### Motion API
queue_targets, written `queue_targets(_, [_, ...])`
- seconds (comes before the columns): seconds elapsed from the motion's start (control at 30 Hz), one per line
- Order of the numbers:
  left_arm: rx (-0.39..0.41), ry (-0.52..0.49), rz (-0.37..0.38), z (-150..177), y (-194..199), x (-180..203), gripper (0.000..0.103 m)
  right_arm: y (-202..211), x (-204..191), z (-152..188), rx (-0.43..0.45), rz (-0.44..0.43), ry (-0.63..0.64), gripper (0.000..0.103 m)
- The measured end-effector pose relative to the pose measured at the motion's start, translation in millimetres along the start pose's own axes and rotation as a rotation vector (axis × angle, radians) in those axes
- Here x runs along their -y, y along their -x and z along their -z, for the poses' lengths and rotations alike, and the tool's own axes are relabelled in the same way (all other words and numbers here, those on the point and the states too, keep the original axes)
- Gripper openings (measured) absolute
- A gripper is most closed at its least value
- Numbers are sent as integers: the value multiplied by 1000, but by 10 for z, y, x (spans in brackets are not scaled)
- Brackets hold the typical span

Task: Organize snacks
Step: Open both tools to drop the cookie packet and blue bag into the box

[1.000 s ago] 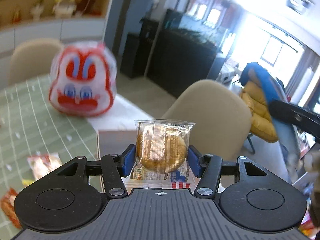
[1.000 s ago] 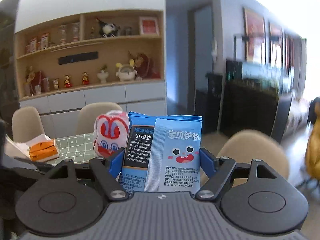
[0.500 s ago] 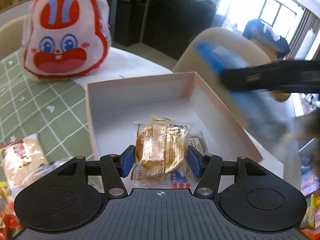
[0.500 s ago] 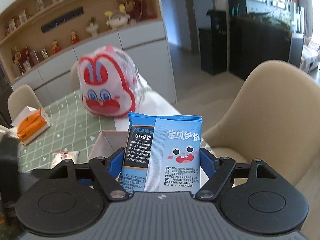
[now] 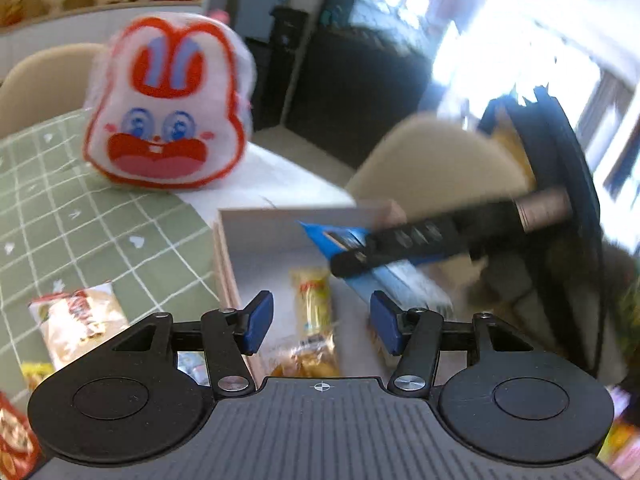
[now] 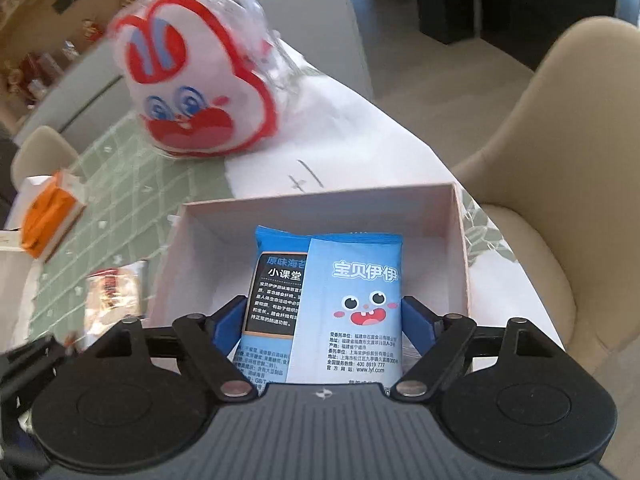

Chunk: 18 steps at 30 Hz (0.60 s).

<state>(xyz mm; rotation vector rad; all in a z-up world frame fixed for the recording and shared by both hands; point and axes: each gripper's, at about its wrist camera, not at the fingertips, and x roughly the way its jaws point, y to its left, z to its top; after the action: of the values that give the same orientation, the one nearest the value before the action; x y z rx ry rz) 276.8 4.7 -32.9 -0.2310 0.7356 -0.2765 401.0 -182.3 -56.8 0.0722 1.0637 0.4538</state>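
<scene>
A shallow pink-rimmed box (image 5: 224, 264) (image 6: 460, 240) stands at the table's edge. My left gripper (image 5: 322, 322) is open and empty above the box's near side. Below it in the box lie a cookie packet (image 5: 304, 360) and a yellow snack bar (image 5: 312, 300). My right gripper (image 6: 324, 324) is shut on a blue snack packet (image 6: 352, 304) and holds it over the box. In the left wrist view the right gripper (image 5: 392, 250) reaches in from the right with that blue packet (image 5: 340, 240).
A red and white rabbit-shaped bag (image 5: 168, 120) (image 6: 196, 92) stands behind the box on the green checked cloth (image 5: 80, 216). Loose snack packets (image 5: 76, 324) (image 6: 112, 292) lie left of the box. An orange tissue box (image 6: 48, 216) is far left. Beige chairs (image 6: 568, 160) flank the table.
My left gripper has opened and dropped the cookie packet into the box. My right gripper has swung down over the box with the blue packet.
</scene>
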Motion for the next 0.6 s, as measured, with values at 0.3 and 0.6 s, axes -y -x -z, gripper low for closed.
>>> queue_targets(0.3, [79, 142, -138, 99, 538, -793, 59, 65, -110, 25, -16, 93, 69, 85])
queue_targets(0.6, [69, 240, -259, 468, 920, -1343, 59, -20, -75, 145, -26, -115, -112, 88])
